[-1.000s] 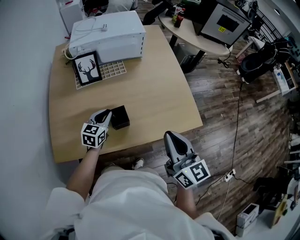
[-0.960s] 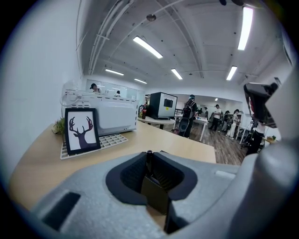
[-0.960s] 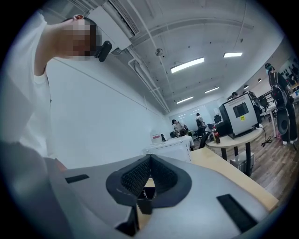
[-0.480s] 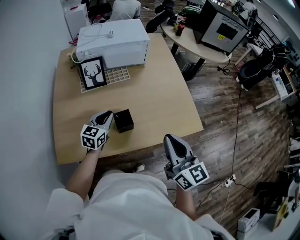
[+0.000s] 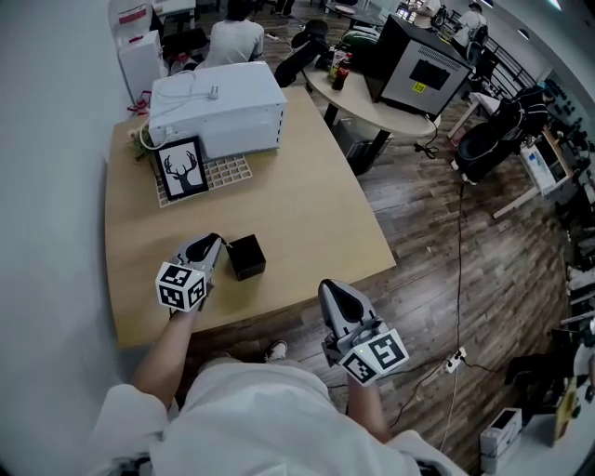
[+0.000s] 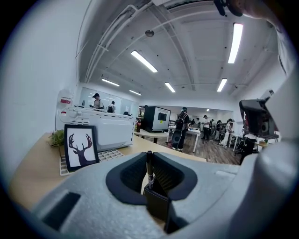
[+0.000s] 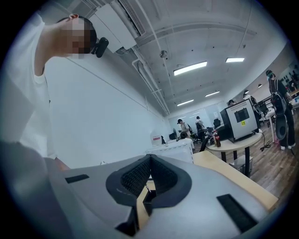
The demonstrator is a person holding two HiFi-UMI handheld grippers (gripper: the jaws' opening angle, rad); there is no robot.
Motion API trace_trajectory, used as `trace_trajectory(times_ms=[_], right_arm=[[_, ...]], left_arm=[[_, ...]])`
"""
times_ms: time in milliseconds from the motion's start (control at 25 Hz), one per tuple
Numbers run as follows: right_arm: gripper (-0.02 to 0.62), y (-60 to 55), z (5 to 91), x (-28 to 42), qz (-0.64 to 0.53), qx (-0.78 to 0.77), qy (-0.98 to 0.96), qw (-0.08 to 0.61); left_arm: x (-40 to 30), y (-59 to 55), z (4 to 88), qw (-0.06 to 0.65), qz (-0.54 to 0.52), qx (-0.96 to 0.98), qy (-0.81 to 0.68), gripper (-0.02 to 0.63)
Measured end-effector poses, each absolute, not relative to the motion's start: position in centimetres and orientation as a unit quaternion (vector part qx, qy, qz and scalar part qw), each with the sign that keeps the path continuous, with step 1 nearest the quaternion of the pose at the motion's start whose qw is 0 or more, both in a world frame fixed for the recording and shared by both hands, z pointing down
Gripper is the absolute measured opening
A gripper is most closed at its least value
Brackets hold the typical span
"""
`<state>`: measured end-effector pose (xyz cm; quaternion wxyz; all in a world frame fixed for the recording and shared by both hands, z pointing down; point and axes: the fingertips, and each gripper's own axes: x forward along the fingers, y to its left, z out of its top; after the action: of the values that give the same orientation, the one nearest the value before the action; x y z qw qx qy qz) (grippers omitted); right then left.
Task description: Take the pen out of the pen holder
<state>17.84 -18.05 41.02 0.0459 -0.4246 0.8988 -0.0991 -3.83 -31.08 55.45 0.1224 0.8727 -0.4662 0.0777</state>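
Left gripper (image 5: 217, 242) lifted, pen (image 6: 149, 167) upright, long axis vertical

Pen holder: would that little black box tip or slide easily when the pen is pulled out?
Probably light: the pen holder is a small open box, so it could slide on the smooth table. It looks squat and square, so tipping seems unlikely. Nothing seems to steady it; only the left gripper is near, shut on the pen.

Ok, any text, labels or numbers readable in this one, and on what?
Nothing reads clearly.
Yellow sticker on the black machine: too small.
Red label on the white box: blurred.
Deer picture: no words.
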Motion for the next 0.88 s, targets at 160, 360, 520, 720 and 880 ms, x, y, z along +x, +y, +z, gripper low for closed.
trace_trajectory(times_ms=[160,360,520,720,880], right_arm=[[0.002,-17.6,40.8,17.6,-0.097,-0.435,0.894,0.045],[0.002,-17.3,40.8,16.4,-0.096,-0.440,0.892,0.046],[0.002,-17.2,40.4,15.4,-0.091,-0.439,0.893,0.049],[0.002,-17.3,40.3,14.3,-0.088,-0.436,0.894,0.050],[0.002,-17.3,40.0,13.1,-0.086,-0.427,0.899,0.048]], left_arm=[[-3.8,-31.0,54.3,0.115,0.069,0.880,-0.456,0.054],[-4.2,-31.1,53.0,0.108,0.059,0.888,-0.444,0.054],[-5.0,-30.8,51.9,0.103,0.052,0.891,-0.440,0.054],[-5.8,-30.8,50.0,0.087,0.038,0.894,-0.438,0.054],[-6.4,-30.5,48.7,0.078,0.031,0.895,-0.438,0.054]])
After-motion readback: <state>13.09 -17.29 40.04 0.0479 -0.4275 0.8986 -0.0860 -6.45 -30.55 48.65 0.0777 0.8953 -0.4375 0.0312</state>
